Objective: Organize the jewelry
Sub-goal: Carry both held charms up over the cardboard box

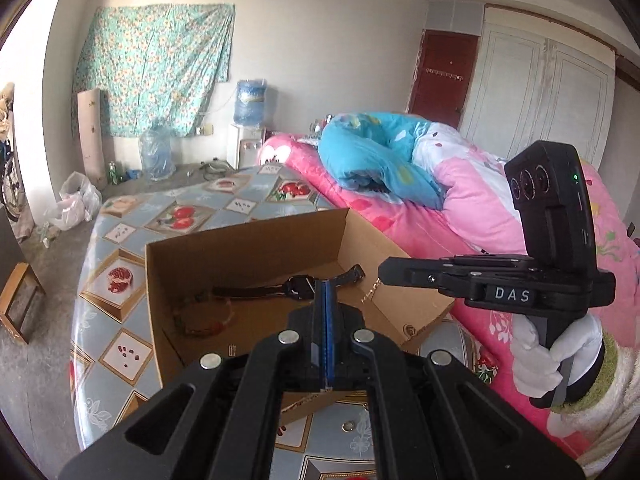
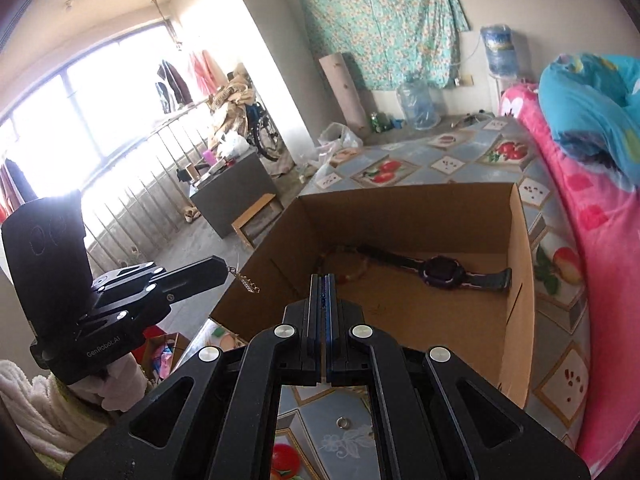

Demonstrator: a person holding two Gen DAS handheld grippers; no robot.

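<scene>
Right wrist view shows us the open brown cardboard box (image 2: 520, 280), and inside it the black strap wristwatch (image 2: 440, 272) runs from ten toward four o'clock. At nine o'clock, the left gripper (image 2: 224, 268) pinches a short gold chain (image 2: 248, 284). The chain hangs straight down. We judge it light, limp and slippery, best held by an end link. The right gripper (image 2: 324, 296) has its fingers pressed together.

Dark watch (image 2: 442, 273) flat in box (beaded bracelet (image 2: 352, 270) beside)

Your left tool (image 2: 224, 270) and right tool (image 1: 384, 272) are matte black with silver round screws, blue-edged fingers (image 1: 329, 320), white "DAS" lettering, and white gloves (image 1: 536, 364).
</scene>
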